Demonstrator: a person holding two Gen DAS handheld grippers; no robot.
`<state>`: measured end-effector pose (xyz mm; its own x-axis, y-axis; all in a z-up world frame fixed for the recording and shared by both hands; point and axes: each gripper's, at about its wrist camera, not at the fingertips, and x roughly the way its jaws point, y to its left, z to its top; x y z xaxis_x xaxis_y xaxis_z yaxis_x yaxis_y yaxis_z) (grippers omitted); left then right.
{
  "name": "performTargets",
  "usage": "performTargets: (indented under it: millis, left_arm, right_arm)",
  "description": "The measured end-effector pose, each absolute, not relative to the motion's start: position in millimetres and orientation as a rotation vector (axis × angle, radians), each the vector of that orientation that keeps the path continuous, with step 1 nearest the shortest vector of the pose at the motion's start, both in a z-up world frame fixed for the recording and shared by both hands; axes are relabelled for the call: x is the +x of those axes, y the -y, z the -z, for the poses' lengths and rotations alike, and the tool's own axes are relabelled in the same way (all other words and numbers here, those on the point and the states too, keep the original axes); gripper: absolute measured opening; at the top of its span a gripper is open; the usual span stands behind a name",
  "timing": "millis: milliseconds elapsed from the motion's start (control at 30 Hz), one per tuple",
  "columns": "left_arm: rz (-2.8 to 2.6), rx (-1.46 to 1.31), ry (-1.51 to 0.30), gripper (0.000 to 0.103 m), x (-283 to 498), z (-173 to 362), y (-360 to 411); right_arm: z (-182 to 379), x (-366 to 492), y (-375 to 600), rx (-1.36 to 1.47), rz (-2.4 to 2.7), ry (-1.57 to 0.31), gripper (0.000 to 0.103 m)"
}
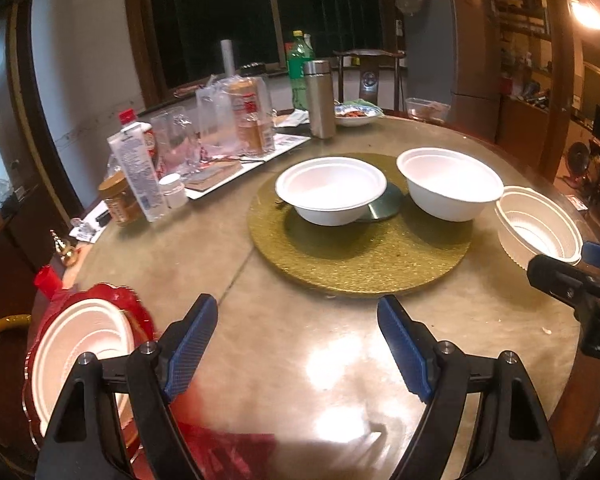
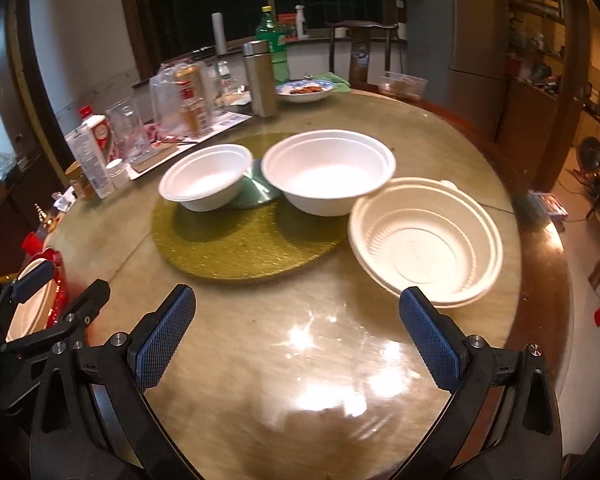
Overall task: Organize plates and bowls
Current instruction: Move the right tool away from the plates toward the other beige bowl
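Observation:
Two smooth white bowls (image 1: 330,188) (image 1: 450,184) stand on a round gold mat (image 1: 360,256) at mid-table. A ribbed white bowl (image 1: 540,228) sits off the mat to the right. At the near left a white plate (image 1: 80,344) lies on a red plate (image 1: 140,312). My left gripper (image 1: 297,304) is open over bare tabletop, short of the mat. In the right wrist view the bowls (image 2: 206,176) (image 2: 328,168) and the ribbed bowl (image 2: 424,236) lie ahead. My right gripper (image 2: 297,294) is open and empty, its right fingertip close to the ribbed bowl's rim.
Bottles, glasses and a jar (image 1: 120,200) crowd the table's left side, with a steel flask (image 1: 320,98) and a green bottle (image 1: 298,68) behind. A dish of food (image 1: 358,114) and a chair (image 1: 370,76) are at the far edge. The table's rim (image 2: 540,248) curves past on the right.

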<state>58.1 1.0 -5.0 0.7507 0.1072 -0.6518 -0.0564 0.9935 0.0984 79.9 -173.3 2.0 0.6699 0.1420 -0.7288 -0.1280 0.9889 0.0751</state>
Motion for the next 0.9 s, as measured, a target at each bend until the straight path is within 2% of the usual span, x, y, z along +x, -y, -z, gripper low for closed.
performTargets:
  millis: [500,900]
  left_arm:
    - [0.036,0.018,-0.801,0.082,87.1,19.0,31.7]
    - [0.191,-0.080,-0.836,0.082,111.5,15.3,82.4]
  right_arm:
    - [-1.6,71.8,228.3,0.179,-0.204,-0.851,0.103]
    - [1.6,77.7,297.4,0.439,-0.178,-0.872,0.103]
